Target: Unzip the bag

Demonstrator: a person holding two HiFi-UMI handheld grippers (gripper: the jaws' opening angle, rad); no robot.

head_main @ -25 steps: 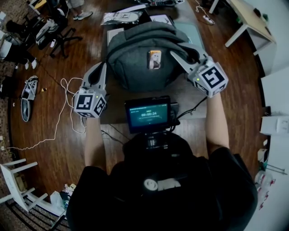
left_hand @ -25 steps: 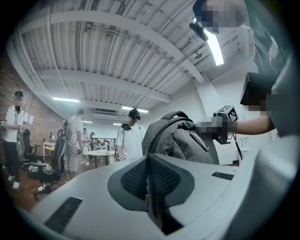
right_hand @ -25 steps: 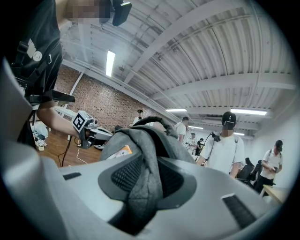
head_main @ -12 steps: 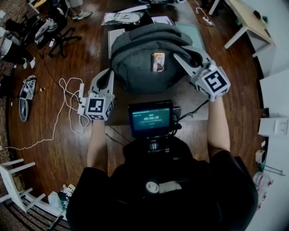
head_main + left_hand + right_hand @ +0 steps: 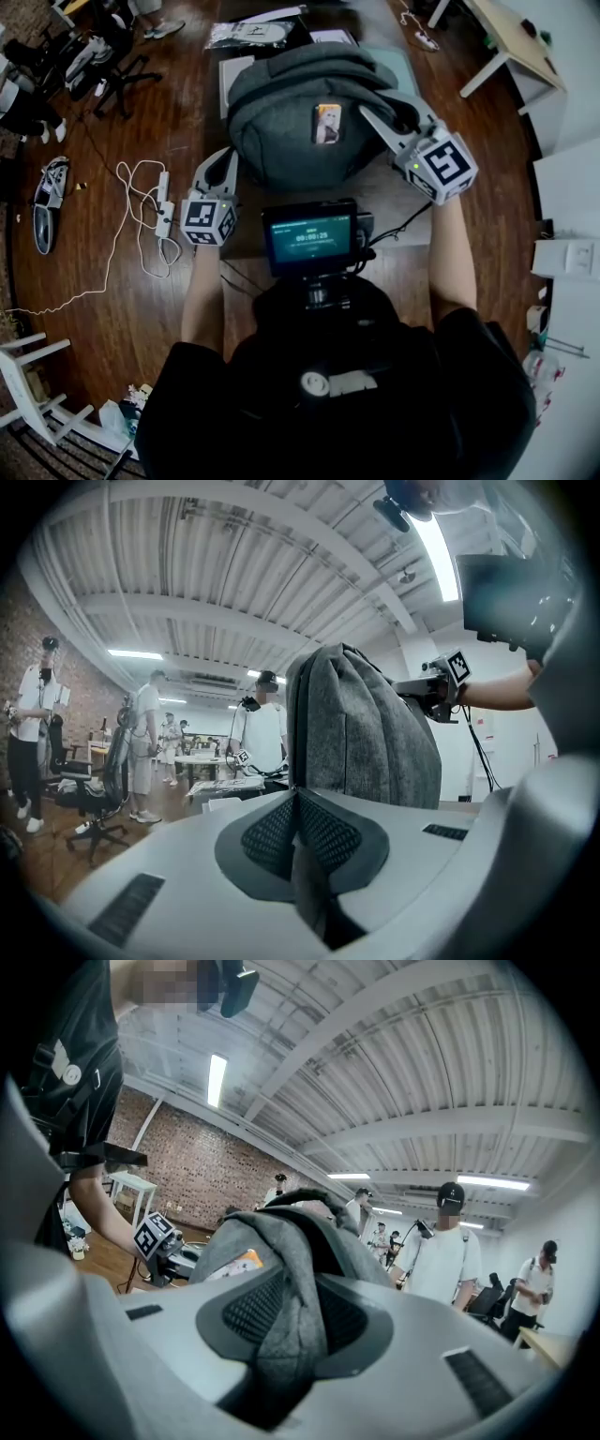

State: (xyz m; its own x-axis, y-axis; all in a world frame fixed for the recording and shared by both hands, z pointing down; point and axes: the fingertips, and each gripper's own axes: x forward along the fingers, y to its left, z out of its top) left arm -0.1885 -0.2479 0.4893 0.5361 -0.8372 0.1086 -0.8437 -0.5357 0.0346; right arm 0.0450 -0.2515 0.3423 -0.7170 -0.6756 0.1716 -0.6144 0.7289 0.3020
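A grey backpack (image 5: 300,112) stands upright on the table, with an orange tag (image 5: 326,123) on its front. My right gripper (image 5: 367,112) is at the bag's right side, shut on a fold of its grey fabric (image 5: 286,1316), which fills the gap between the pads. My left gripper (image 5: 228,153) is at the bag's lower left edge, jaws shut, pads (image 5: 272,827) meeting with nothing seen between them. In the left gripper view the bag (image 5: 366,733) rises just beyond the tips. Whether the tips touch the bag I cannot tell.
The bag sits on a narrow table (image 5: 394,202) with papers (image 5: 251,34) behind it. A camera screen (image 5: 309,236) hangs at the table's near edge. A white cable and power strip (image 5: 161,204) lie on the wooden floor at left. Several people stand in the background.
My left gripper has moved right and forward, from beside the table to the bag's lower left edge. The right gripper has kept its hold on the bag's fabric.
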